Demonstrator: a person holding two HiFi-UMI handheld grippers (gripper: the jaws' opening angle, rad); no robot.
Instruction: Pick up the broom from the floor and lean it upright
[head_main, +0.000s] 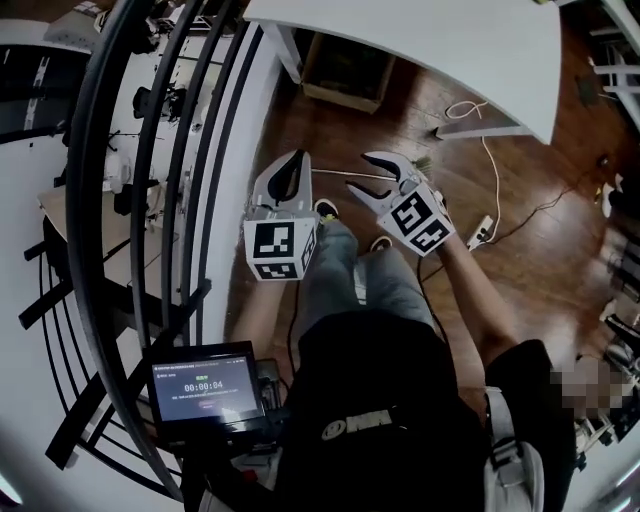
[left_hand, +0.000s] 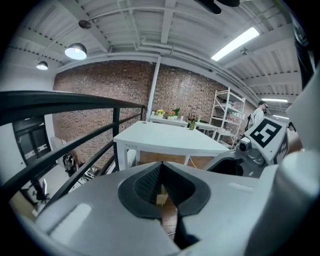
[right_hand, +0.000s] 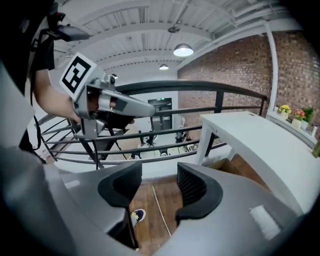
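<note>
The right gripper (right_hand: 159, 186), jaws spread wide and empty, is best lowered astride the thin broom handle (right_hand: 161, 211) lying on the floor (right_hand: 149, 230) below before being closed squarely, the left gripper (left_hand: 161, 184), shut on nothing, being kept clear.

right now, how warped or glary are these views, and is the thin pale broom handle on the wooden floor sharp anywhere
Head view: heavy fisheye bends the black metal railing into arcs, and the thin pale broom handle is faint but readable. Left gripper view: the ceiling strip light is blown out. Right gripper view: the handle is a clean line, and the corners are dark.
</note>
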